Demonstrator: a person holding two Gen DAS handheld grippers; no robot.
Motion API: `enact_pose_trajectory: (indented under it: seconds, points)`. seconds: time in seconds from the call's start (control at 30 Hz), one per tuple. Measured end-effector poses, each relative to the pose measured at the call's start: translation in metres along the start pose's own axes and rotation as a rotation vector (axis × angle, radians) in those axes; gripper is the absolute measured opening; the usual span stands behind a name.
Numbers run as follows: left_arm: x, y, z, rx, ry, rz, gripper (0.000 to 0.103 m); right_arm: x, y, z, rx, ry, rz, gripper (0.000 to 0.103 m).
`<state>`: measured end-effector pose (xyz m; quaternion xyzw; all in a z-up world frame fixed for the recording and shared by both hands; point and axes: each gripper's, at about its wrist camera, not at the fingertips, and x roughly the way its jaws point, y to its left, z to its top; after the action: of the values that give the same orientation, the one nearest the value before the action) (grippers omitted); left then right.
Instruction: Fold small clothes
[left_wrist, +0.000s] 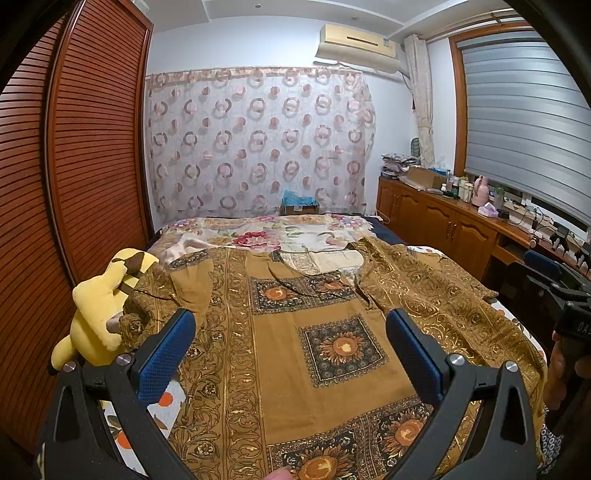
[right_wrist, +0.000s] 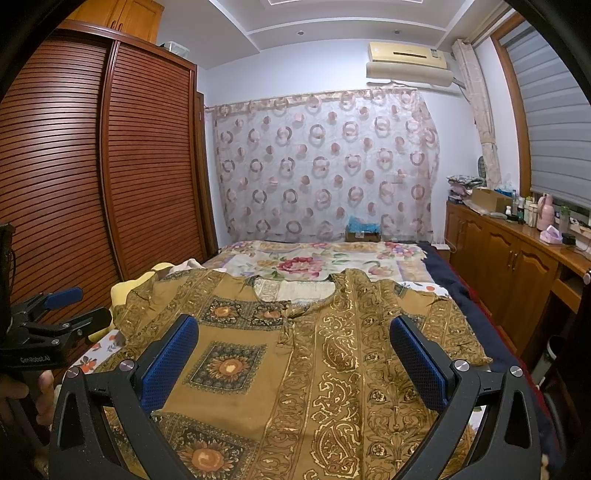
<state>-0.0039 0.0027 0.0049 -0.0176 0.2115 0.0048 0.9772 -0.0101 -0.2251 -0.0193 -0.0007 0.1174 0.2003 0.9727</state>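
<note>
In the left wrist view, the left tongs (left_wrist: 290, 350) stand wide apart, holding nothing, above a mustard patterned shirt (left_wrist: 314, 332) spread flat on the bed (left_wrist: 280, 230); a yellow plush toy (left_wrist: 99, 314) lies at the shirt's left sleeve. In the right wrist view, the right tongs (right_wrist: 293, 360) gape equally wide and empty over the shirt's middle, neckline farther ahead.
</note>
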Motion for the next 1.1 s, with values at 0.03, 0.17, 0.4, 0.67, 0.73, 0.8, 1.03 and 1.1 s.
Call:
enact_pose_trajectory:
  seconds: [0.03, 0.17, 0.4, 0.67, 0.73, 0.8, 1.03, 1.1]
  points:
    - [0.0004, 0.0000, -0.0003, 0.002, -0.002, 0.001, 0.103, 0.0001, -0.0003, 0.0002, 0.000, -0.001, -0.001, 0.103]
    - [0.0008, -0.0012, -0.0015, 0.003, -0.002, 0.003, 0.103, 0.0001, -0.0006, 0.0003, 0.000, -0.002, 0.000, 0.103]
    - [0.0007, -0.0011, -0.0015, 0.003, -0.003, 0.003, 0.103, -0.0002, -0.0007, 0.0004, 0.000, -0.003, 0.000, 0.103]
    - [0.0005, -0.0010, -0.0017, 0.002, -0.003, 0.003, 0.103, -0.0005, -0.0003, 0.0001, 0.000, -0.004, 0.000, 0.103]
    - [0.0009, -0.0012, -0.0016, 0.003, -0.003, 0.002, 0.103, -0.0006, -0.0001, 0.0000, -0.001, -0.004, 0.000, 0.103]
    - [0.0009, -0.0012, -0.0017, 0.003, -0.003, 0.003, 0.103, 0.0000, 0.0000, 0.0004, -0.002, -0.003, 0.001, 0.103]
    - [0.0041, -0.0014, -0.0049, -0.001, 0.003, 0.006, 0.103, 0.0007, -0.0007, 0.0002, 0.000, 0.001, 0.004, 0.103]
    - [0.0058, -0.0004, -0.0067, -0.003, 0.006, 0.008, 0.103, 0.0020, -0.0015, 0.0000, 0.002, 0.005, 0.007, 0.103]
